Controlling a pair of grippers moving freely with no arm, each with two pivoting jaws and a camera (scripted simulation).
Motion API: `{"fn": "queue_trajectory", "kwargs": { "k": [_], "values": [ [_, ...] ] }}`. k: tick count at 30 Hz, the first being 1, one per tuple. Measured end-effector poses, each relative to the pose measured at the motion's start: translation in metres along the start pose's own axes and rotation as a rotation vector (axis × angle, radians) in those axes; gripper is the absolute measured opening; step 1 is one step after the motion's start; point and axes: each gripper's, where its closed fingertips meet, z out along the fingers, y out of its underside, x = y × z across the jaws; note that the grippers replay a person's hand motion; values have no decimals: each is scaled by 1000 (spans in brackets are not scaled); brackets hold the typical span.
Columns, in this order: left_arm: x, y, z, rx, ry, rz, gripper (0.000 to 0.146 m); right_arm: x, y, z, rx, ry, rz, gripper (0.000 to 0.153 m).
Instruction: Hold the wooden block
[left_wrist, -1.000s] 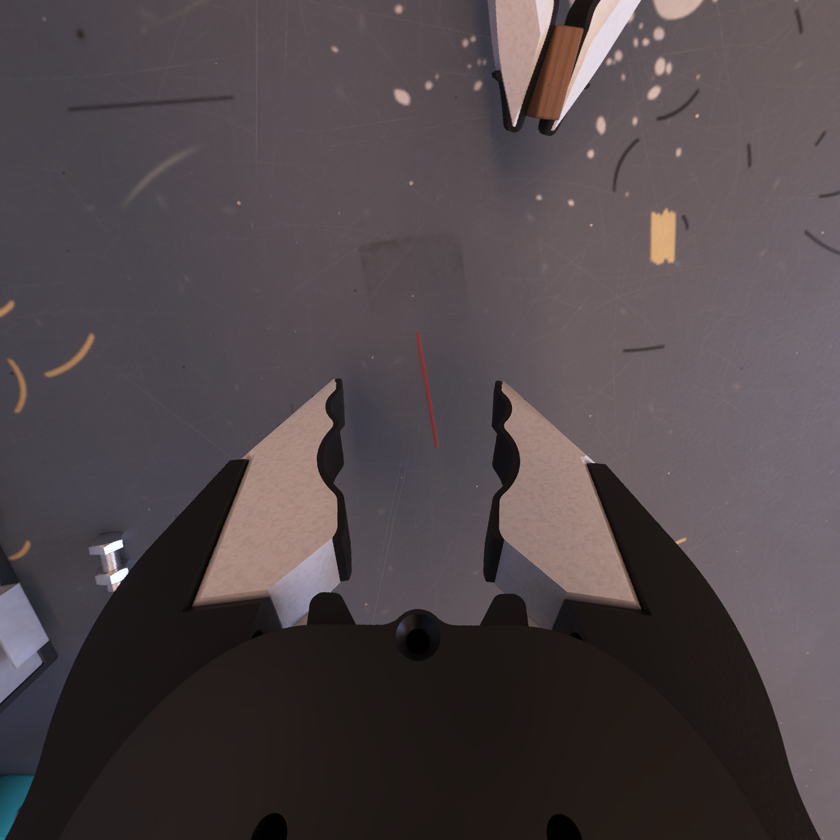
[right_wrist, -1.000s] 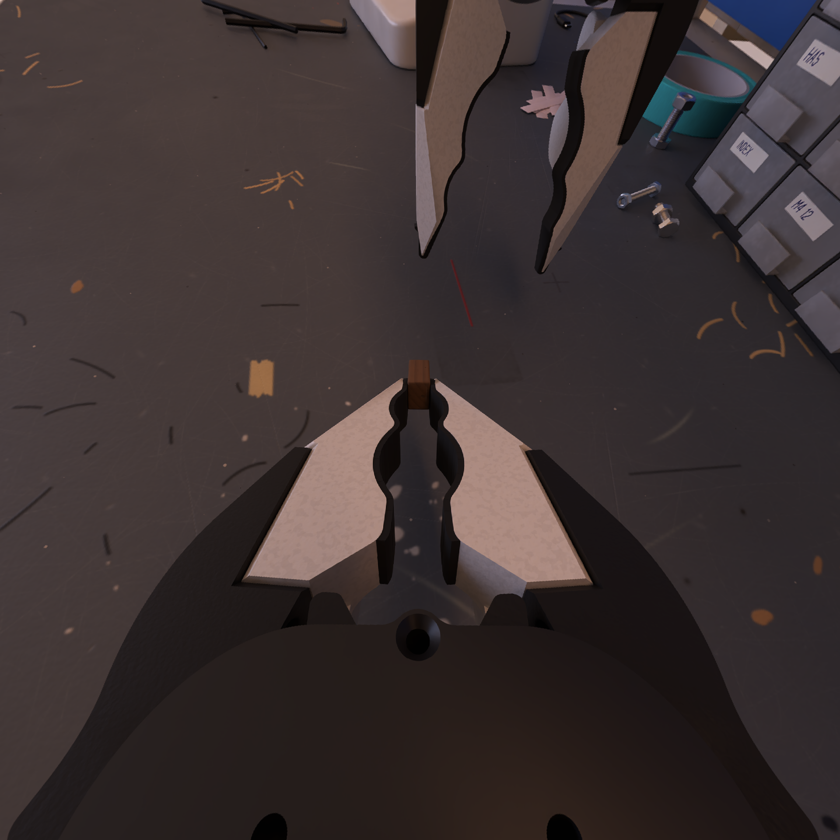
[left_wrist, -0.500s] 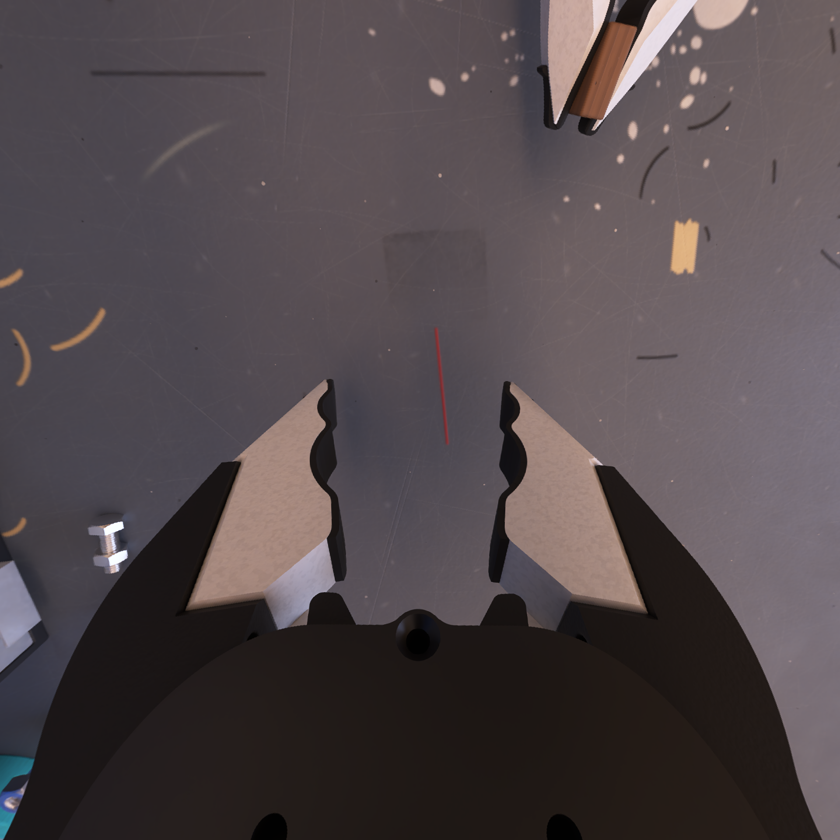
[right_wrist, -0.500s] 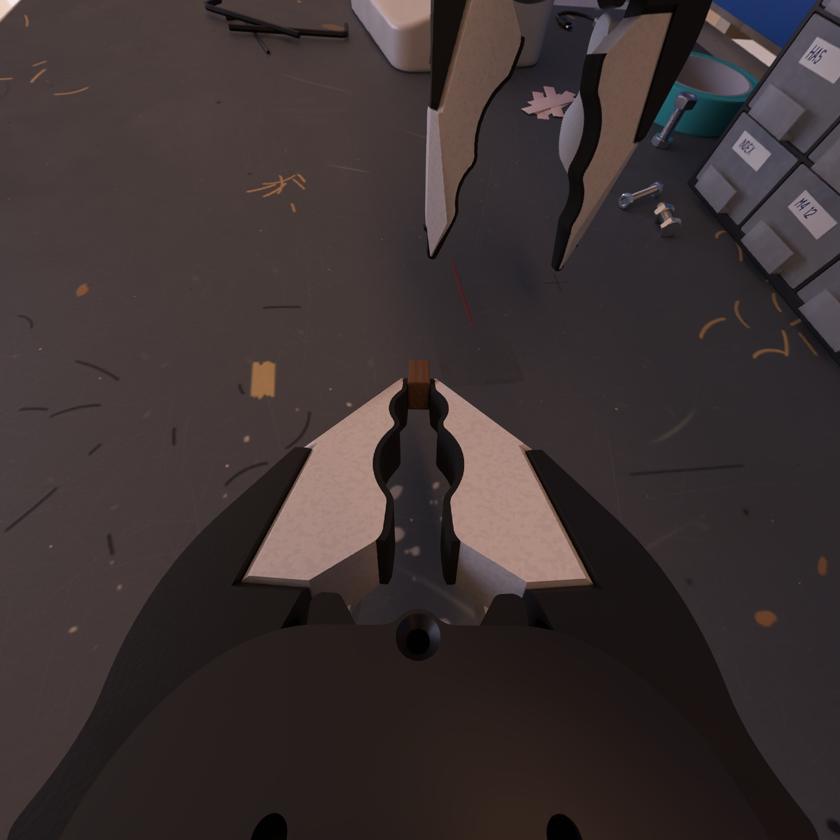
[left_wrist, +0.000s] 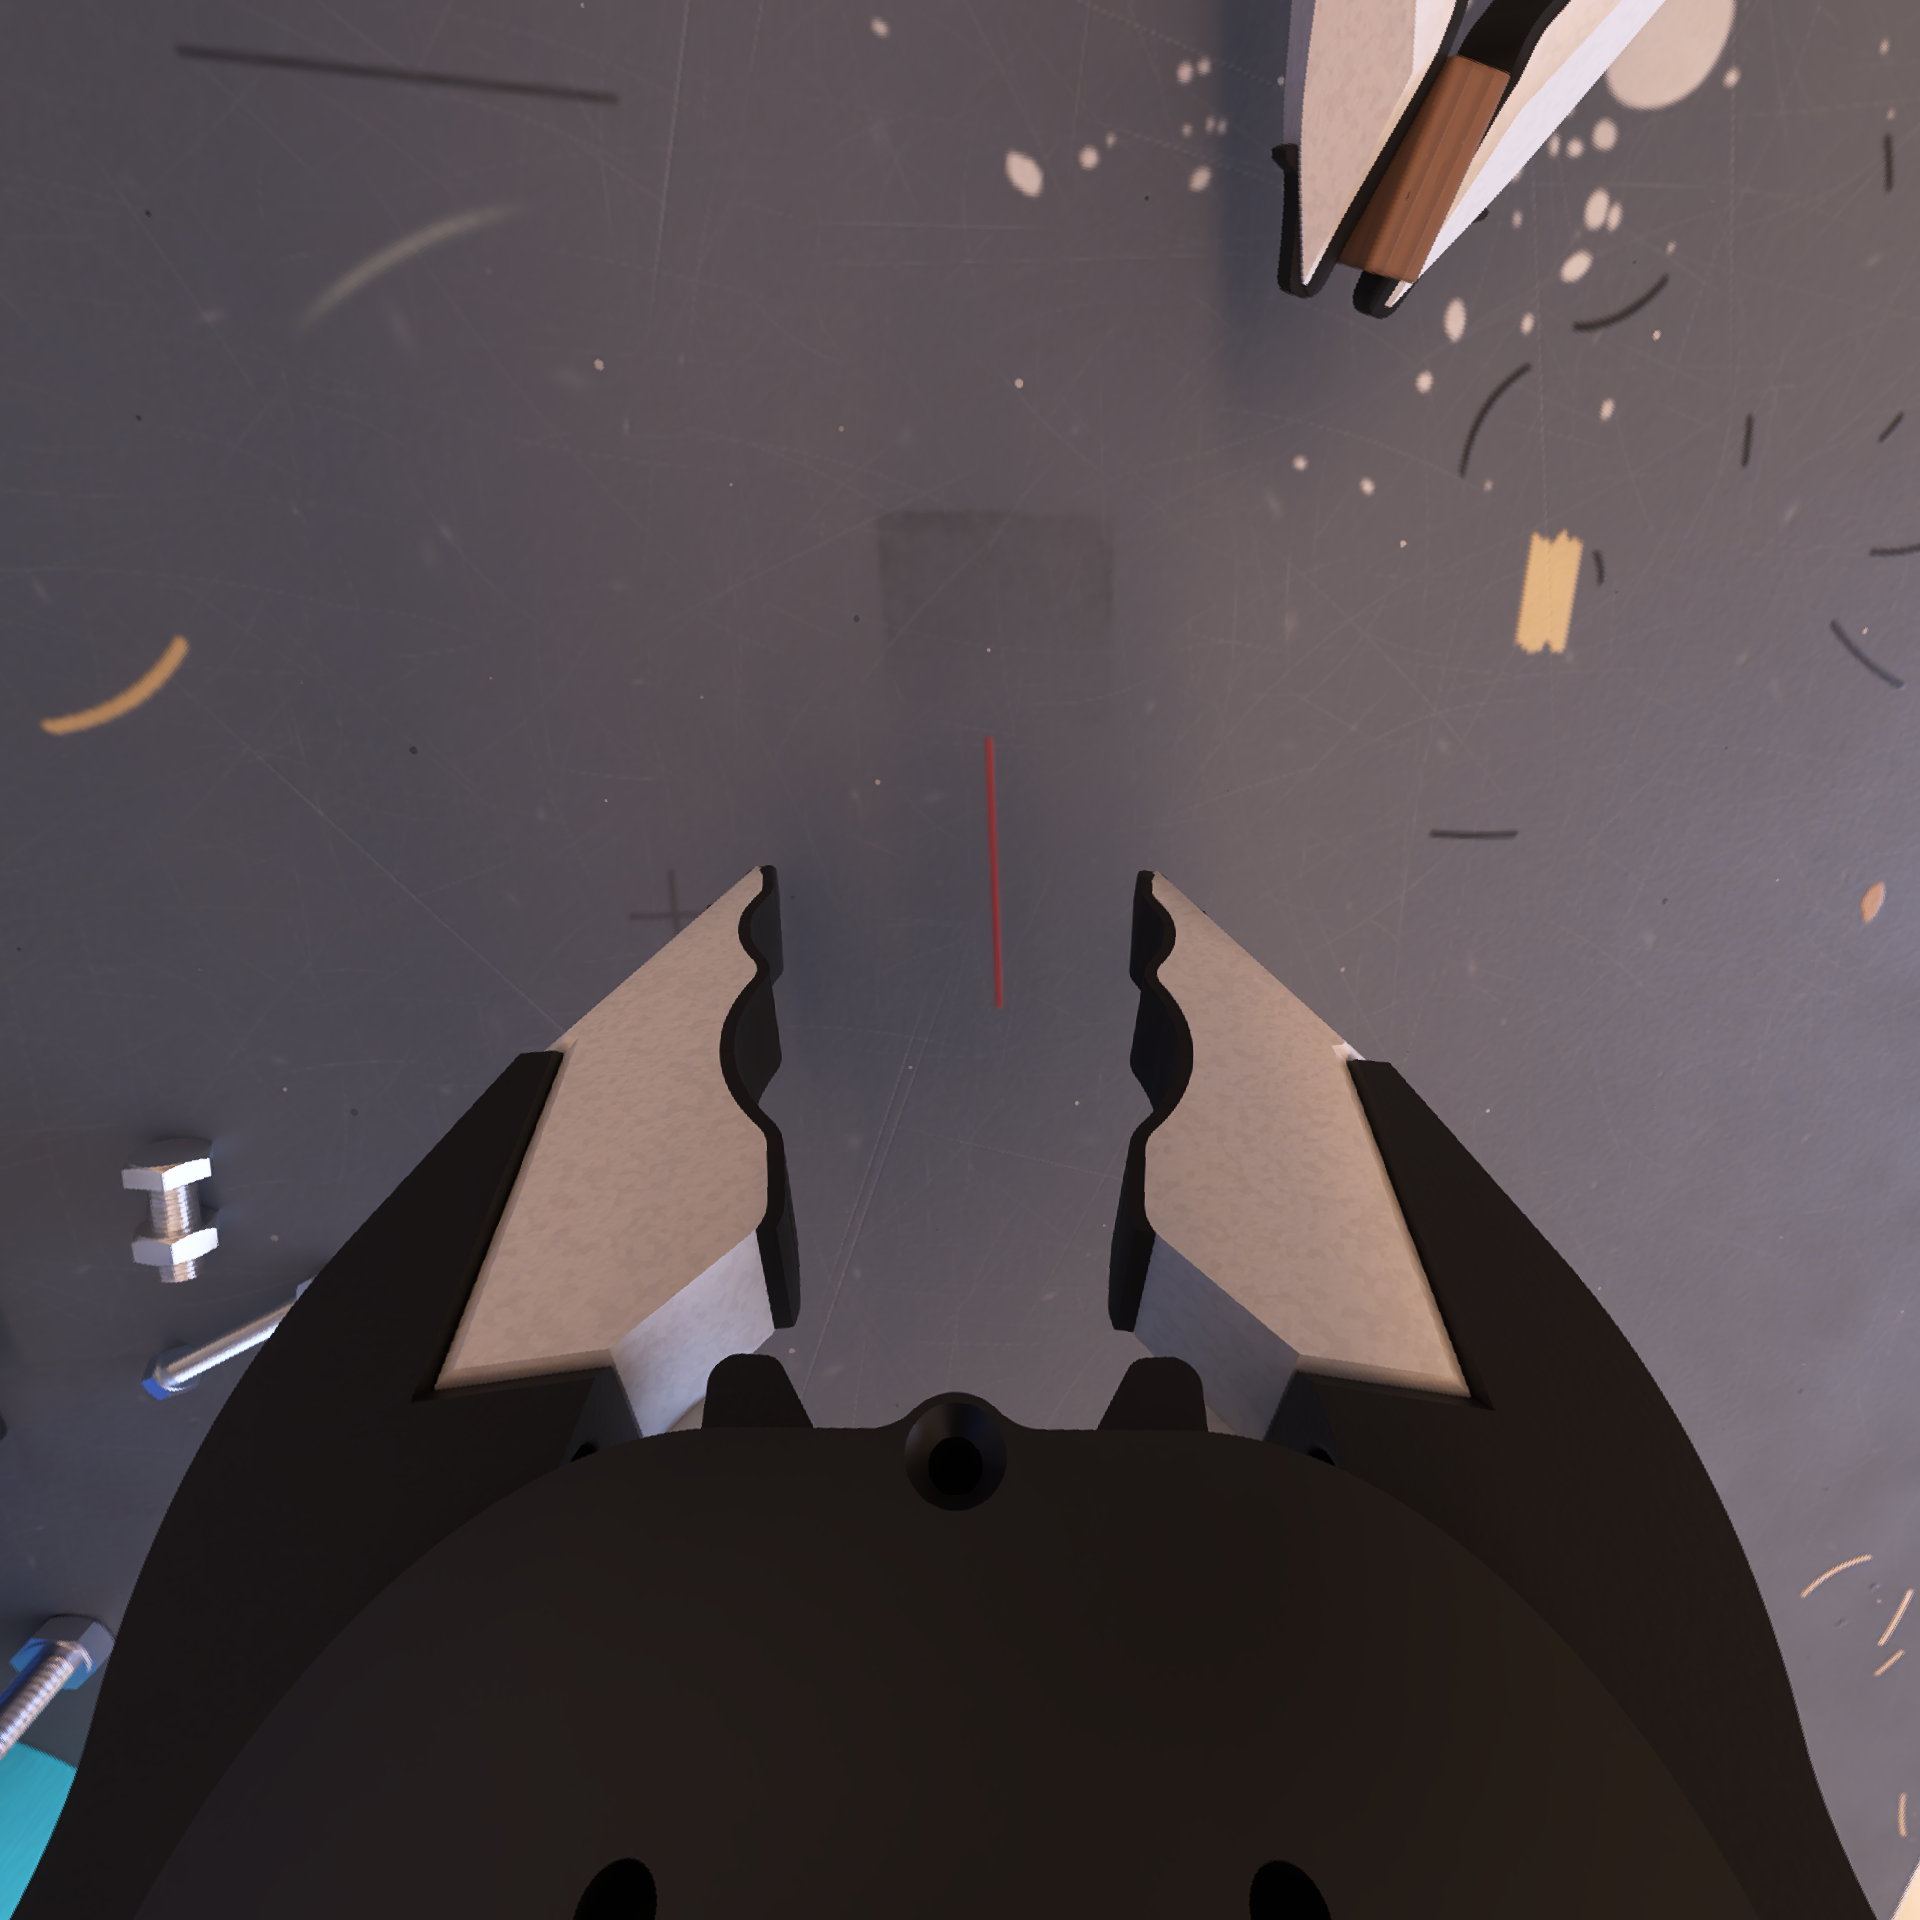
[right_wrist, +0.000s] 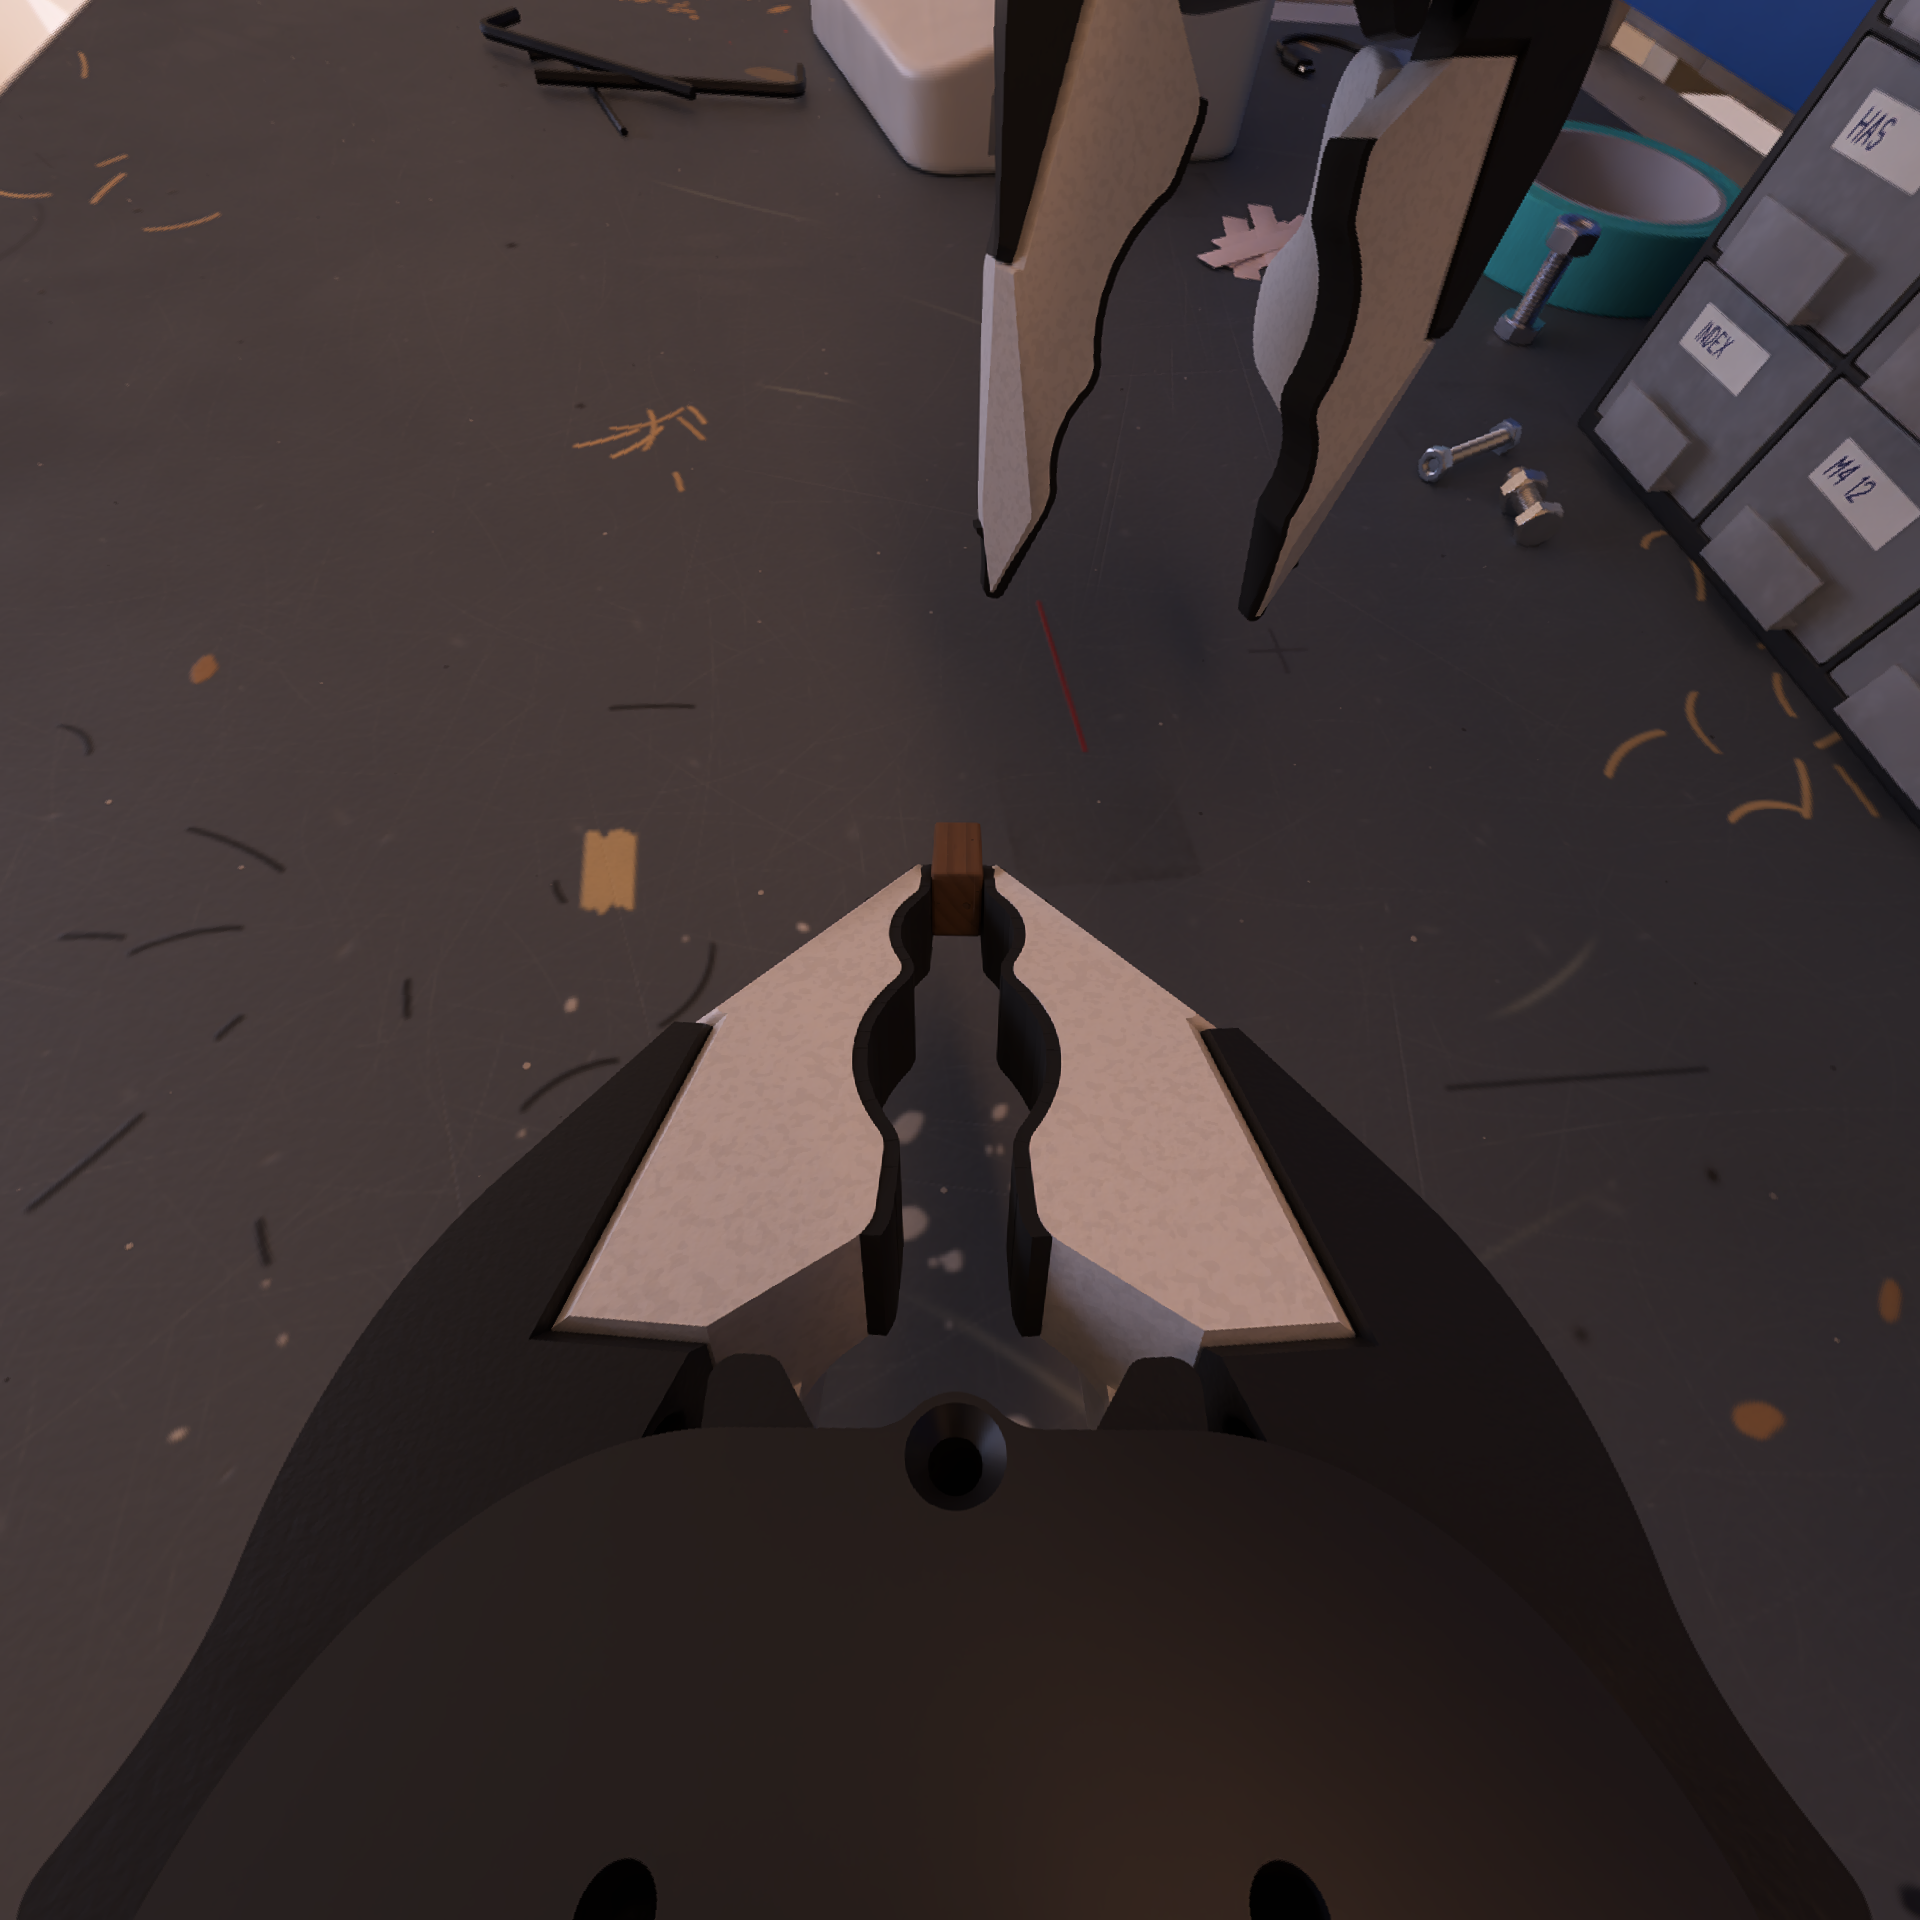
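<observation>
The right gripper (right_wrist: 957, 883) pinches the wooden block (right_wrist: 957, 883) between its fingertips, the small brown block standing upright and poking just past the tips, clear of the dark workbench (right_wrist: 416, 582) below. In the left wrist view the same block (left_wrist: 1418, 177) shows as a slim brown slab clamped between the right gripper's pale fingers (left_wrist: 1340, 135) at the upper right. The left gripper (left_wrist: 954, 883) hangs with its fingers spread wide and nothing between them, above a thin red line (left_wrist: 994, 873) marked on the bench. Seen from the right wrist, it (right_wrist: 1122, 603) points down at the surface just beyond the block. Farther out lie a hex bolt with a nut (left_wrist: 169, 1208), a teal tape roll (right_wrist: 1621, 223), grey labelled drawers (right_wrist: 1766, 436), a white container (right_wrist: 914, 94) and scattered wood shavings (right_wrist: 644, 431).
</observation>
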Motion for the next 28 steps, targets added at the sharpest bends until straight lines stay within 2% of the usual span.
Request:
{"fn": "queue_trajectory", "kwargs": {
  "k": [14, 19, 23, 28],
  "values": [
    [-3, 2, -4, 21, -56, -13, 66, 0, 0, 0, 3, -3, 2, 8],
    [-15, 13, -21, -11, -192, -38, 75, 0, -1, -1, 10, -3, 7, 8],
    [-8, 15, -35, 41, -231, -76, 82, 0, -1, -1, 7, -4, 6, 8],
    [9, 12, -25, 51, -261, -67, 101, 0, 0, 0, -2, 2, -5, 8]
  ]
}}
